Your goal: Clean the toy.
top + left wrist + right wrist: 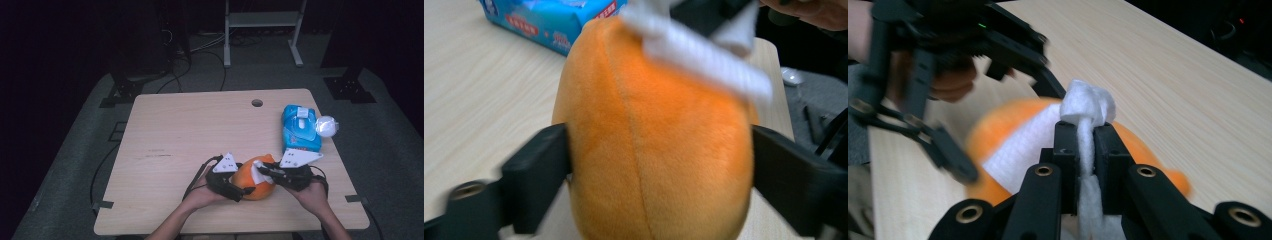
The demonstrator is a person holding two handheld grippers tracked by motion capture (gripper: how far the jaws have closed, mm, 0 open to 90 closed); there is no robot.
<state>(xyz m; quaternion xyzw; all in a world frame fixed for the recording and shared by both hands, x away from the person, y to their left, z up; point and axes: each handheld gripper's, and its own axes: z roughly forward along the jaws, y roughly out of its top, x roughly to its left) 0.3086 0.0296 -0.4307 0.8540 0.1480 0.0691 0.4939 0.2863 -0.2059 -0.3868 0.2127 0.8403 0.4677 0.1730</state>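
Both tools (pixel 240 187) (pixel 272 172) on orange plush (pixel 250 182), nr table (pixel 200 125) front edge.

Dark room, grey carpet (pixel 65 165), white metal frame (pixel 262 30), floor cables (pixel 200 47)

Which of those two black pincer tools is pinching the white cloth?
The right gripper: its jaws are shut on the white wipe, above the orange plush toy. The left gripper straddles the toy itself instead.

No legible text anywhere
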